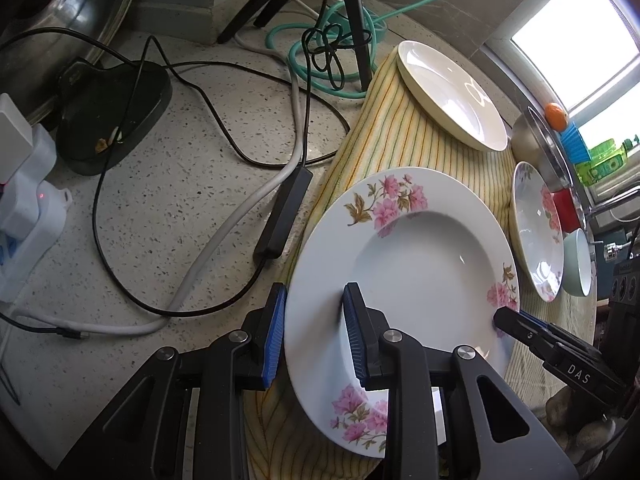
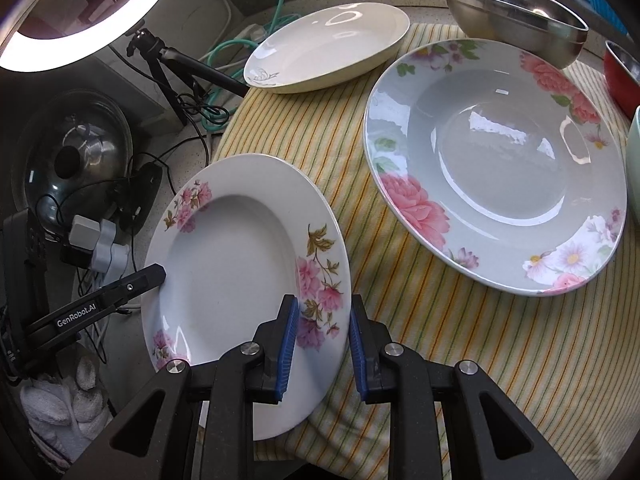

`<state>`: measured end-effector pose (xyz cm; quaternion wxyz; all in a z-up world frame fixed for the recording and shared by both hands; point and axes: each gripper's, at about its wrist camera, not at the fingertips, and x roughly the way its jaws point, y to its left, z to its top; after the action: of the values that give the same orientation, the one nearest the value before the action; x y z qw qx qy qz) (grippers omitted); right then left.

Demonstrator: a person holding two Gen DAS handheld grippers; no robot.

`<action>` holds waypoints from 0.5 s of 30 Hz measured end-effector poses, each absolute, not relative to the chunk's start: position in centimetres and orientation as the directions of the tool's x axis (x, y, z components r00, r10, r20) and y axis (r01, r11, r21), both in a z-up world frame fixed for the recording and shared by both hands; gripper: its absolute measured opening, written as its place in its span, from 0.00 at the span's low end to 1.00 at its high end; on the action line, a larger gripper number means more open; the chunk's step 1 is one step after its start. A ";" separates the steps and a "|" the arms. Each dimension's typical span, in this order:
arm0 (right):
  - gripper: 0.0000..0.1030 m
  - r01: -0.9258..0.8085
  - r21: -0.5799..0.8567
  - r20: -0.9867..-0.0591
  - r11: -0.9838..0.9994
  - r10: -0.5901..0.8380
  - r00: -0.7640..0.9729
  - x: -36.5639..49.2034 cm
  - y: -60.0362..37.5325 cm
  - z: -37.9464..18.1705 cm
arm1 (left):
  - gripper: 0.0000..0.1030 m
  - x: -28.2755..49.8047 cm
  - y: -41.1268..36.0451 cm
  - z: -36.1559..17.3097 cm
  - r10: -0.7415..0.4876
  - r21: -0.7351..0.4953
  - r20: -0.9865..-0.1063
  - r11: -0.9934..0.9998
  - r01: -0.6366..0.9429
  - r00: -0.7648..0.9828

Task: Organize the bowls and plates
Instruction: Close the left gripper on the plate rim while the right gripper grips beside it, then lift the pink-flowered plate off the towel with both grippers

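The rim of the white flowered plate [image 1: 416,256], on the striped cloth [image 1: 384,136], is clamped on opposite sides by the left gripper [image 1: 316,332] and the right gripper [image 2: 324,344], with the grey flowered plate [image 2: 496,168] beside it and the cream plate [image 2: 328,48] farther off.

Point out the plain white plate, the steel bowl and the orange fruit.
plain white plate [image 2: 328,46]: right wrist view, its inner well.
steel bowl [image 2: 516,20]: right wrist view, its outer wall.
orange fruit [image 1: 557,115]: left wrist view, its middle.
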<state>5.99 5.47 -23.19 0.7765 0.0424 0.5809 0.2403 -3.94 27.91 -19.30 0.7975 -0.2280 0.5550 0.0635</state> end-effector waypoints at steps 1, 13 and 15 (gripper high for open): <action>0.22 -0.326 0.342 -0.882 0.881 0.421 0.211 6.0 5.5 -23.2 | 0.26 -4.0 27.8 -19.3 -0.148 -0.290 -0.914 0.889 -0.354 0.378; 0.22 -0.355 0.319 -0.880 0.879 0.414 0.234 5.8 5.3 -22.9 | 0.26 -4.2 27.4 -19.2 -0.144 -0.289 -0.915 0.885 -0.365 0.376; 0.22 -0.359 0.315 -0.879 0.879 0.413 0.240 5.8 5.1 -22.8 | 0.26 -4.2 27.2 -19.2 -0.143 -0.286 -0.916 0.888 -0.361 0.374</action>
<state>5.76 5.14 -22.84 0.7869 0.0241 0.5658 0.2452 -4.25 27.23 -19.21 0.7973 -0.2270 0.5550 0.0686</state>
